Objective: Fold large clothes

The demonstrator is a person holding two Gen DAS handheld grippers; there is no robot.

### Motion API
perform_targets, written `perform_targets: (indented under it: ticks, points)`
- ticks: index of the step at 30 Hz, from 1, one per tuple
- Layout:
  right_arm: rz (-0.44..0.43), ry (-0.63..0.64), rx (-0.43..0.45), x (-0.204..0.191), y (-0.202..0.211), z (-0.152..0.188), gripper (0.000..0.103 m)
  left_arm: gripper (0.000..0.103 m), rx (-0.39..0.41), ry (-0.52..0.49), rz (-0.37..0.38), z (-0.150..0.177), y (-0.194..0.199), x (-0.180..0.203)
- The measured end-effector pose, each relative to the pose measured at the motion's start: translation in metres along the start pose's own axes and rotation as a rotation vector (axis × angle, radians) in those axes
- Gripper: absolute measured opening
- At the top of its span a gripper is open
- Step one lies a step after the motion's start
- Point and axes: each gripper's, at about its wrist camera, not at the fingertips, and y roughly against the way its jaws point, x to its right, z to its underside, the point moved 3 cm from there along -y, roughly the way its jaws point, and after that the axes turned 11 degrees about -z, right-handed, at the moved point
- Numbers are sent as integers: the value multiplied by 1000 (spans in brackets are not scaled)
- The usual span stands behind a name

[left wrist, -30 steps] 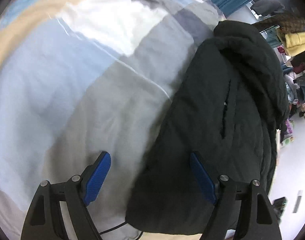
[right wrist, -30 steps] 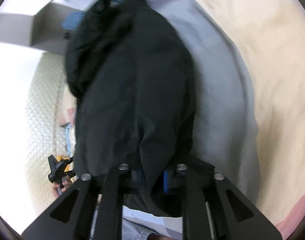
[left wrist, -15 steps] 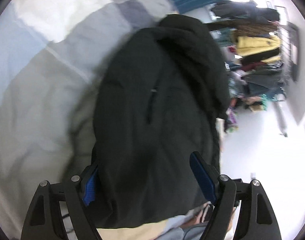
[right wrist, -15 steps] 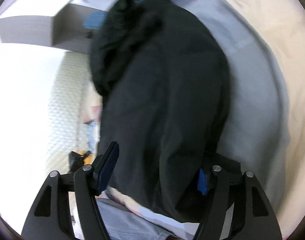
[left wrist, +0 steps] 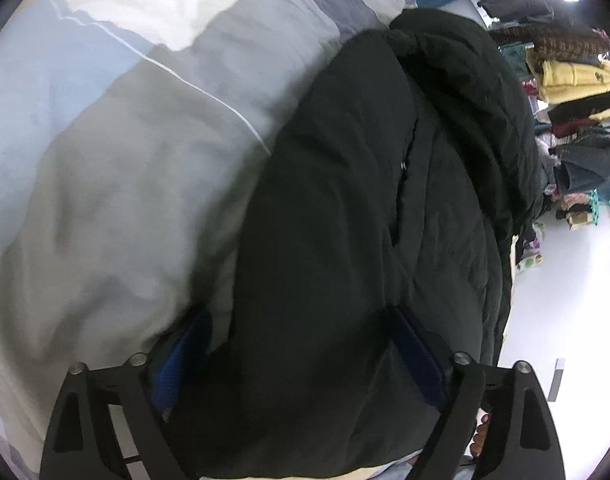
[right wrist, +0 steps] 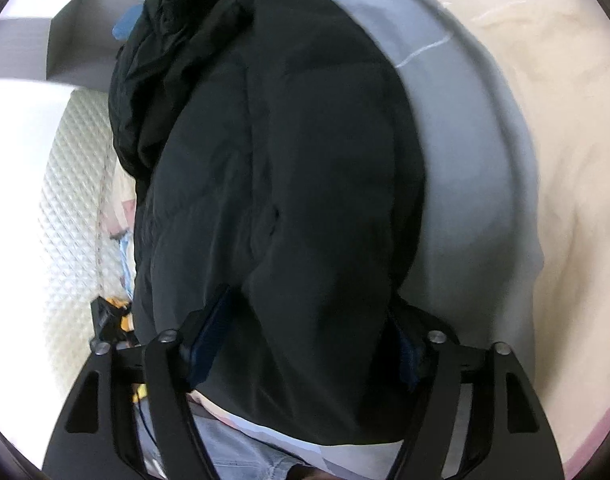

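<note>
Two claws: both sit at the near hem of one garment, each straddling a thick bunch of it.
Garment: a dark padded jacket (left wrist: 345, 208) lies lengthwise on the bed (left wrist: 117, 168), already narrowed into a long bundle, hood end far away, one long side close to the bed's edge.
Left claw (left wrist: 301, 356): spread wide, blue pads on either side of the hem; cloth fills the gap, yet nothing looks pinched.
Right claw (right wrist: 309, 344): also wide, with the jacket (right wrist: 281, 184) bulging up between the fingers; the right pad is mostly buried in fabric, so whether it presses is hard to judge.
Bedding: a quilt of grey, pale blue and cream patches (right wrist: 477, 168), rumpled beside the jacket.
Step in hand: probably gripping the hem to fold the bundle toward the hood.
Doing it well: close both claws on all layers, not just the top shell, since the padding is bulky and slippery; lift both together and level so the hem stays square.
Risk: with the jacket near the mattress edge, a lopsided pull could drag it off.
</note>
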Motion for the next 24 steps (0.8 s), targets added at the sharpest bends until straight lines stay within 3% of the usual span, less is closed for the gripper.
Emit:
perform_targets:
  ticks: [3, 5, 7, 10, 13, 16, 20, 22, 23, 24]
  points:
    - [32, 68, -45, -12, -12, 0, 85, 92, -5, -39, 14, 3, -4, 10]
    - [8, 101, -59, -20, -14, 2, 88, 91, -9, -63, 60, 2, -5, 13]
    - [-78, 142, -46, -31, -9, 3, 88, 87, -3, -78, 105, 4, -1, 16]
    - [-228, 200, 55, -53, 12, -1, 88, 81, 8, -38, 274, 2, 11, 17]
    - [-257, 239, 90, -61, 20, -1, 88, 78, 31, -18, 357, 0, 22, 13]
    - [-173, 223, 42, -47, 11, 2, 88, 73, 22, -23, 308, 2, 18, 13]
    - [20, 142, -39, -17, -11, 2, 84, 64, -20, -34, 197, 4, 3, 13]
    - [49, 134, -48, -13, -14, 1, 82, 60, -41, -9, 178, 3, -3, 8]
    - [46, 141, -40, -16, -13, 2, 76, 57, -41, -14, 157, 3, -3, 9]
    - [45, 150, -32, -19, -10, 3, 62, 54, -34, -23, 150, 4, -2, 10]
